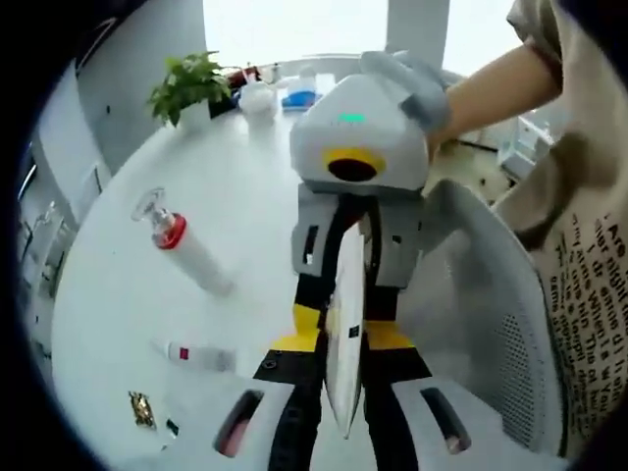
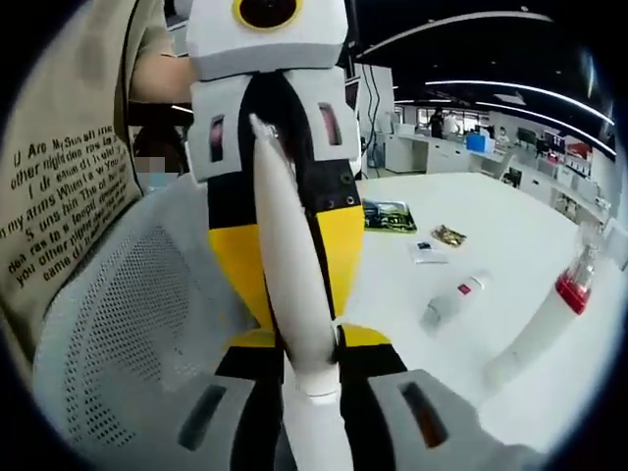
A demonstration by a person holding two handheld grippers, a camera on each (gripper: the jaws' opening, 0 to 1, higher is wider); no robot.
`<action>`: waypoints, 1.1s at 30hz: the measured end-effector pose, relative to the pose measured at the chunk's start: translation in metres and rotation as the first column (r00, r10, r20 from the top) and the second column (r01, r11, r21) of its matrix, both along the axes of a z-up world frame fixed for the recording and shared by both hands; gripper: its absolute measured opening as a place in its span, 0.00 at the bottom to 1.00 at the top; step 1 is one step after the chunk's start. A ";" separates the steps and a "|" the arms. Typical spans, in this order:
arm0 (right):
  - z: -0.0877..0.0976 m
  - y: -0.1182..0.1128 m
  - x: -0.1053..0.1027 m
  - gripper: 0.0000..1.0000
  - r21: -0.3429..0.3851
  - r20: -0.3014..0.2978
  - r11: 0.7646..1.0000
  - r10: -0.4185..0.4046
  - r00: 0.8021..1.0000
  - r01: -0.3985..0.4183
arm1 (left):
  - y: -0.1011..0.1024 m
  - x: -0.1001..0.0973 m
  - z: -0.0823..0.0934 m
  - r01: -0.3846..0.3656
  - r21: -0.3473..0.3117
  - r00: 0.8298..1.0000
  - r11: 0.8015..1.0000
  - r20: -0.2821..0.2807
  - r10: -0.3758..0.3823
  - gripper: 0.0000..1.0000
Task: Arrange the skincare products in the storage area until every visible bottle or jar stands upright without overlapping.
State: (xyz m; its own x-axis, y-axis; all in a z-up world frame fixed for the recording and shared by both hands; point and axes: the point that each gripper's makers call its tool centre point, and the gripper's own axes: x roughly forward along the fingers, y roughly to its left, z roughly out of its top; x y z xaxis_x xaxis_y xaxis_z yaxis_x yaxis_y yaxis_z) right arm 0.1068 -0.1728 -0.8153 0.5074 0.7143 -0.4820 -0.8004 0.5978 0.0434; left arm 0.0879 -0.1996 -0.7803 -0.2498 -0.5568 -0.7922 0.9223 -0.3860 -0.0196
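In the left gripper view we see our left gripper with its jaws closed on a flat white tube held edge-on; the right gripper faces it from above, its jaws also pinching the tube; a gloved hand grips it; on the white surface lie a white bottle with a red collar and a small white bottle, both on their sides and well apart; a potted plant stands at the far edge; a perforated white chair back sits beside the grippers.

In the right gripper view our right gripper clamps the same tube; the left gripper holds its upper part; the red-collared bottle and small bottle lie on the surface.
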 end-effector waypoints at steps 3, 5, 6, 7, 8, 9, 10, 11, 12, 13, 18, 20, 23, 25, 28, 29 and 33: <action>-0.003 -0.001 0.000 0.21 -0.003 -0.008 1.000 -0.003 1.000 0.003 | 0.000 0.000 -0.002 -0.002 0.006 1.000 1.000 0.003 0.002 0.10; -0.004 -0.001 0.000 0.21 -0.006 -0.009 1.000 -0.007 1.000 0.007 | -0.001 0.000 -0.003 -0.004 0.009 1.000 1.000 0.007 0.004 0.10; -0.005 -0.002 0.000 0.21 -0.005 -0.013 1.000 -0.012 1.000 0.012 | -0.002 0.000 -0.005 -0.006 0.011 1.000 1.000 0.008 0.006 0.10; -0.005 -0.002 0.000 0.21 -0.006 -0.013 1.000 -0.014 1.000 0.014 | -0.002 0.000 -0.004 -0.007 0.009 1.000 1.000 0.005 0.007 0.10; -0.005 -0.003 0.000 0.21 -0.001 -0.014 1.000 -0.020 1.000 0.020 | -0.003 0.001 -0.004 -0.011 0.010 1.000 1.000 0.006 0.011 0.10; -0.005 -0.004 0.000 0.21 0.000 -0.016 1.000 -0.022 1.000 0.022 | -0.003 0.001 -0.004 -0.011 0.008 1.000 1.000 0.004 0.011 0.10; -0.005 -0.004 0.000 0.22 0.000 -0.018 1.000 -0.023 1.000 0.023 | -0.003 0.001 -0.004 -0.011 0.007 1.000 1.000 0.001 0.011 0.10; -0.005 -0.004 0.000 0.22 -0.002 -0.019 1.000 -0.027 0.999 0.027 | -0.004 0.001 -0.004 -0.011 0.003 1.000 1.000 0.001 0.011 0.10; -0.005 -0.005 0.000 0.22 -0.003 -0.020 1.000 -0.030 0.999 0.030 | -0.005 0.002 -0.004 -0.011 0.001 1.000 1.000 0.003 0.011 0.10; -0.005 -0.006 0.001 0.22 -0.004 -0.020 0.999 -0.033 0.999 0.033 | -0.006 0.002 -0.004 -0.014 -0.004 1.000 1.000 0.003 0.014 0.10; -0.003 -0.012 0.003 0.26 0.009 -0.018 0.998 -0.069 0.997 0.069 | -0.008 0.003 -0.004 -0.009 -0.020 1.000 1.000 0.012 0.009 0.10; -0.002 -0.013 0.004 0.27 0.012 -0.018 0.997 -0.077 0.997 0.077 | -0.008 0.003 -0.004 -0.006 -0.027 1.000 1.000 0.014 0.006 0.10; -0.003 -0.014 0.003 0.30 0.000 -0.019 0.996 -0.084 0.996 0.084 | -0.010 0.005 -0.003 -0.006 -0.044 1.000 0.999 0.024 0.007 0.10; -0.003 -0.015 0.002 0.34 -0.009 -0.019 0.996 -0.089 0.996 0.089 | -0.012 0.006 -0.003 -0.006 -0.050 1.000 0.999 0.030 0.007 0.10; 0.000 -0.019 0.004 0.40 0.007 -0.007 0.990 -0.140 0.990 0.140 | -0.016 0.010 -0.002 -0.009 -0.059 0.999 0.998 0.041 0.011 0.10; 0.000 -0.020 0.005 0.42 0.008 -0.006 0.988 -0.152 0.988 0.152 | -0.017 0.012 -0.002 -0.009 -0.063 0.999 0.998 0.042 0.012 0.10; -0.002 -0.028 0.006 0.55 -0.001 -0.005 0.978 -0.207 0.978 0.207 | -0.023 0.017 -0.002 -0.005 -0.075 0.999 0.997 0.046 0.008 0.11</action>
State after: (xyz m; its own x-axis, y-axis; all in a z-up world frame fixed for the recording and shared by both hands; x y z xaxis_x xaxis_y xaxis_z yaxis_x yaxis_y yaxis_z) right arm 0.1128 -0.2008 -0.8177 0.6416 0.5938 -0.4856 -0.6592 0.7505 0.0467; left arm 0.1046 -0.2228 -0.7823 -0.2103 -0.6164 -0.7588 0.9241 -0.3786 0.0515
